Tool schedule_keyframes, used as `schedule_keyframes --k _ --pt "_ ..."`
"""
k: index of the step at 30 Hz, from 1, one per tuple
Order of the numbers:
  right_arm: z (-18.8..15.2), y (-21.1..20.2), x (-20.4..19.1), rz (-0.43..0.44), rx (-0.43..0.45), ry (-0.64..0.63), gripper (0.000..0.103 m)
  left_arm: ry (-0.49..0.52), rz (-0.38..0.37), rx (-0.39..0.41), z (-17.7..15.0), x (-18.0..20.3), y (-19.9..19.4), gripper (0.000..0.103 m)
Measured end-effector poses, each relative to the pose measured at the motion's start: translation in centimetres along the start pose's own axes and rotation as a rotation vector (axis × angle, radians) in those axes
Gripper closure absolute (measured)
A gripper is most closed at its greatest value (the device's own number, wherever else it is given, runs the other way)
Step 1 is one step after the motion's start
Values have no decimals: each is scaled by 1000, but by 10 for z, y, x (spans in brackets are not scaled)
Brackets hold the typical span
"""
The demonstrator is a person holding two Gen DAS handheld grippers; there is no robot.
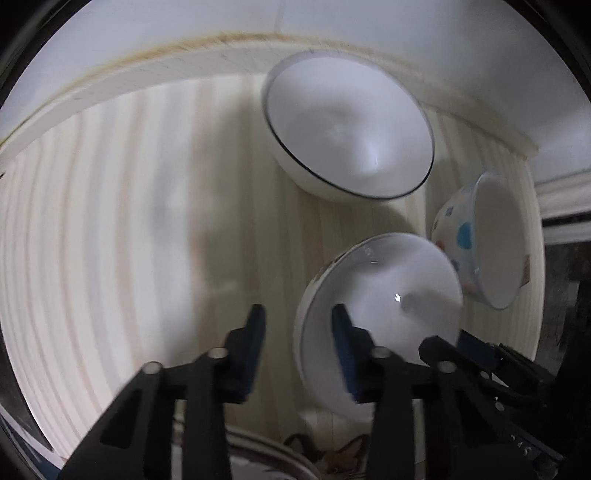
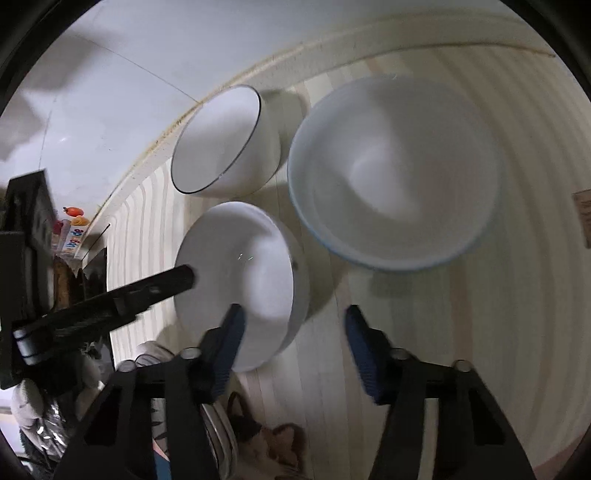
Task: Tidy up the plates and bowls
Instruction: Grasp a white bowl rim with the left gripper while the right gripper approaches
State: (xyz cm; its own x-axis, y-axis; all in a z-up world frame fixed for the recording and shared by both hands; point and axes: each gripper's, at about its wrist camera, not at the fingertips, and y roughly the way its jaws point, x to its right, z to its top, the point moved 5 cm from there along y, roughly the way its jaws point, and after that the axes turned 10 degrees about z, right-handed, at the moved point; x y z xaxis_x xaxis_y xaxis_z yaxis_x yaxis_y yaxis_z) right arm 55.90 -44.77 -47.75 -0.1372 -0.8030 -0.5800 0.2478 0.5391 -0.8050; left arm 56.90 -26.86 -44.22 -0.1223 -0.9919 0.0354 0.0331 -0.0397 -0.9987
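A plain white bowl [image 1: 384, 291] [image 2: 240, 273] stands near the front of the striped table [image 1: 129, 221] [image 2: 480, 332]. My left gripper [image 1: 298, 332] straddles its left rim, one finger inside and one outside, with the pads clear of the wall. My right gripper [image 2: 293, 325] straddles the opposite rim the same way, and its pads are also apart from the wall. Behind it sits a white bowl with a thin black rim [image 1: 347, 129] [image 2: 221, 144]. A larger bowl with blue dots outside [image 1: 480, 240] [image 2: 395, 170] stands to the right.
A pale wall [image 1: 332, 22] runs along the table's back edge. Colourful small items [image 2: 74, 221] lie beyond the table's left end. A cat-patterned cloth [image 2: 273, 443] and a metal plate rim [image 2: 218, 432] show below the front edge. A brown object [image 2: 583, 214] sits far right.
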Motion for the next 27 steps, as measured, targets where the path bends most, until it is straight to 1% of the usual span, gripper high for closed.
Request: schedule_keyframes --k 1,3,4,5,6,8,12,13,18,24,27 --pt "0 4 1 -1 -4 0 62 10 5 -5 0 3 4 78" --pt "3 13 2 -12 -13 -6 80 18 6 -3 -2 6 7 80" --pt "4 17 3 -24 -19 -11 83 24 11 -2 -3 7 7 82" --pt "4 20 3 -18 -22 -11 85 29 7 -1 -4 9 7 82" --pt "5 21 2 -24 -19 -15 85 34 5 3 -6 12 7 83" --pt "5 22 0 -39 -14 -33 86 48 26 12 -8 17 6 83" --pt "3 23 -3 -58 -13 -49 87 39 15 13 -12 20 3 84" --pt "1 21 -3 -60 -13 -52 87 38 16 16 -10 18 0 84" --pt "-6 13 -10 -56 -18 -68 88 39 9 49 -20 16 -28 84" --pt "-28 -19 -12 -35 -11 -67 88 63 -5 84 -53 36 -58 84" --pt "-47 -36 -7 -38 -14 -61 88 83 -13 85 -73 49 -66 84"
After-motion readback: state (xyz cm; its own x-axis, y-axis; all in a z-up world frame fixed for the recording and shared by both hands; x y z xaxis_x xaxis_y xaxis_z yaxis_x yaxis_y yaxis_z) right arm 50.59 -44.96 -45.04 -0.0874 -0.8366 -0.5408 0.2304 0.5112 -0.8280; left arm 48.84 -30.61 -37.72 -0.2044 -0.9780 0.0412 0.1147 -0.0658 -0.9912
